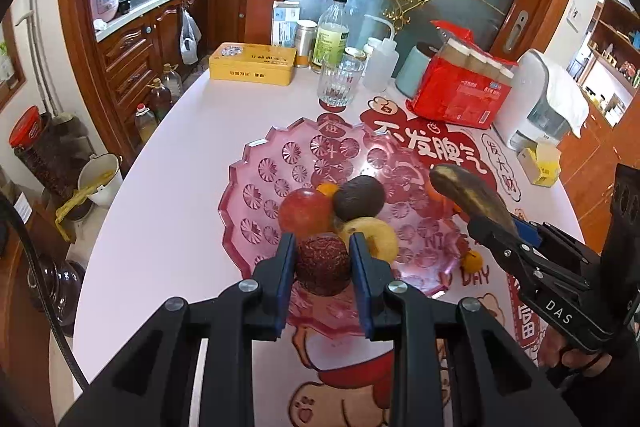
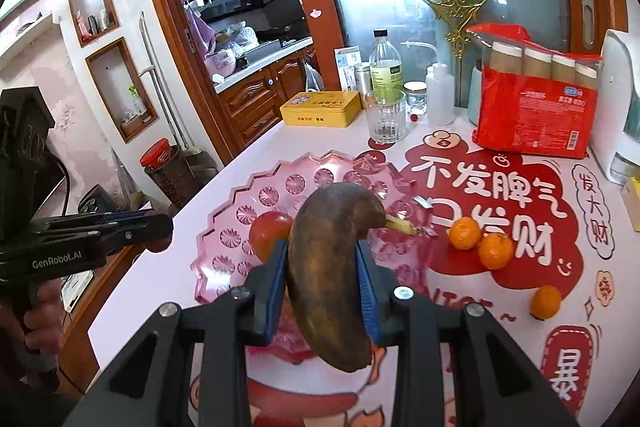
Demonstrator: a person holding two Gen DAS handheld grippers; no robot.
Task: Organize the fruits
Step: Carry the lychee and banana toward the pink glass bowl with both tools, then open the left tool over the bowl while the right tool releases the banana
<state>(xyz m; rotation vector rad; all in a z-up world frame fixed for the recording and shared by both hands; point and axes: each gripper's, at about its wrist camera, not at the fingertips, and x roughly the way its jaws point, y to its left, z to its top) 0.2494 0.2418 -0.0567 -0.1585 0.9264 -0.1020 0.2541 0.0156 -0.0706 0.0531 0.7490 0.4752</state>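
Left fingers [image 1: 322,259] clamp dark-red fruit [image 1: 322,265] — underside hidden | right fingers [image 2: 322,279] clamp browned banana [image 2: 332,275]

The left wrist view looks forward along the left tongs [image 1: 322,259], close over the near rim of the pink plate [image 1: 256,163], facing the kitchen doorway. The right wrist view looks along the right tongs [image 2: 322,279] from the plate's right, slightly farther back. Both share the plate, the counter [image 1: 180,147], the yellow tin [image 1: 252,67] and the red pack [image 1: 460,95]; each also catches the other tongs at its edge.
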